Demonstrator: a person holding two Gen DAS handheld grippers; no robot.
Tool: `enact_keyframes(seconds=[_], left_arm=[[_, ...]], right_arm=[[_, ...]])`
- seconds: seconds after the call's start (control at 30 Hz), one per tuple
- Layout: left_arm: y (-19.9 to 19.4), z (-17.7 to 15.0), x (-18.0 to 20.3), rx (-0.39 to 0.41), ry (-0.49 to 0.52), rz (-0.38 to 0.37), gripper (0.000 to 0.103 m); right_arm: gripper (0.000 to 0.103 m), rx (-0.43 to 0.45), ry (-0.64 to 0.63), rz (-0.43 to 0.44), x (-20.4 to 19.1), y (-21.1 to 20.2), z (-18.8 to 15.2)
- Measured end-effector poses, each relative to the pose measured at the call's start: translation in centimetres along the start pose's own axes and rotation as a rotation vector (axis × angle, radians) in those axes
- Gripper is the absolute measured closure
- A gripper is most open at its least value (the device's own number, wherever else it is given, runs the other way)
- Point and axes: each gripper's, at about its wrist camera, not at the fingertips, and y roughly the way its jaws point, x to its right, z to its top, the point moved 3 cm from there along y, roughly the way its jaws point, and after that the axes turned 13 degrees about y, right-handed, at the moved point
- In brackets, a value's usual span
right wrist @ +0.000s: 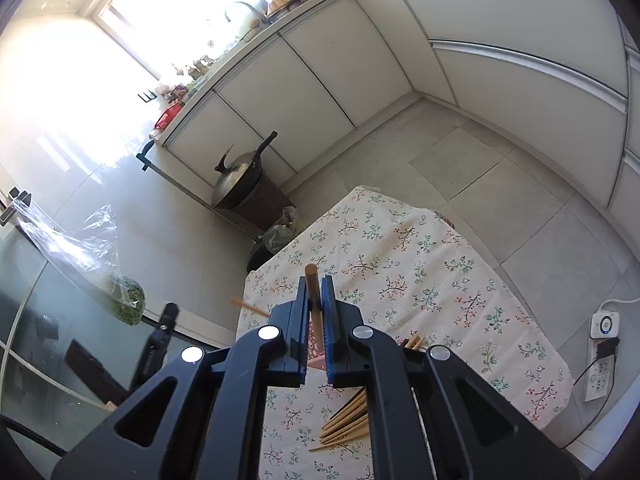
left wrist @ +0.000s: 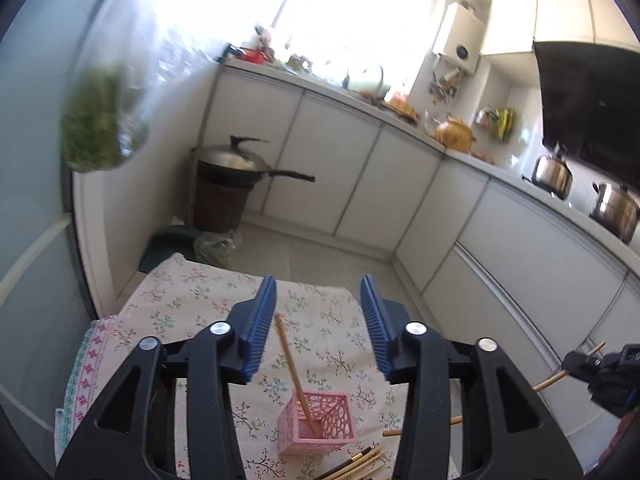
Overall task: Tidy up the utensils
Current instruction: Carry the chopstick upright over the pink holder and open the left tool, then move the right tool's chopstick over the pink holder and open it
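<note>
The left gripper hangs with jaws apart, nothing between the pads, above a pink basket near the front edge of the floral tablecloth — 1 chopstick leans inside it. The right gripper is clamped on another chopstick. A loose chopstick pile lies just beside the basket — toward the cloth's near edge.

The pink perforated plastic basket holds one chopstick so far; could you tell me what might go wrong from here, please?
1. The pink perforated plastic basket looks light; its one leaning wooden chopstick could tip it.
2. The right gripper pinches another wooden chopstick that might knock the first.
3. The loose wooden chopsticks may roll off the floral tablecloth.
</note>
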Motion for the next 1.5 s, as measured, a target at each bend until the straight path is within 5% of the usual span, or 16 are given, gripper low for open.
enact_keyframes(seconds=[0.53, 0.9, 1.03, 1.13, 1.2, 1.5], left_arm=[[-4.4, 1.6, -2.4, 0.073, -0.038, 0.068, 0.044], [-3.6, 1.4, -3.3, 0.035, -0.064, 0.068, 0.042], [-3.6, 1.3, -2.5, 0.027, -0.04, 0.052, 0.042], [-3.6, 1.1, -1.1, 0.013, -0.001, 0.039, 0.039], [-3.7, 0.9, 0.0, 0.0, 0.02, 0.039, 0.034], [-4.7, -0.5, 4.9, -0.008, 0.188, 0.068, 0.012]], right_arm=[[0.097, 0.017, -0.056, -0.087, -2.0, 4.7, 0.0], [0.094, -0.039, -0.062, -0.137, -3.2, 12.3, -1.6], [0.091, -0.014, -0.055, -0.115, -3.2, 11.4, -2.3], [0.081, 0.048, -0.13, -0.127, -3.8, 8.9, -3.3], [0.058, 0.107, -0.181, -0.142, -4.1, 6.9, -4.2], [0.03, 0.309, -0.295, -0.236, -2.7, 0.9, -6.3]])
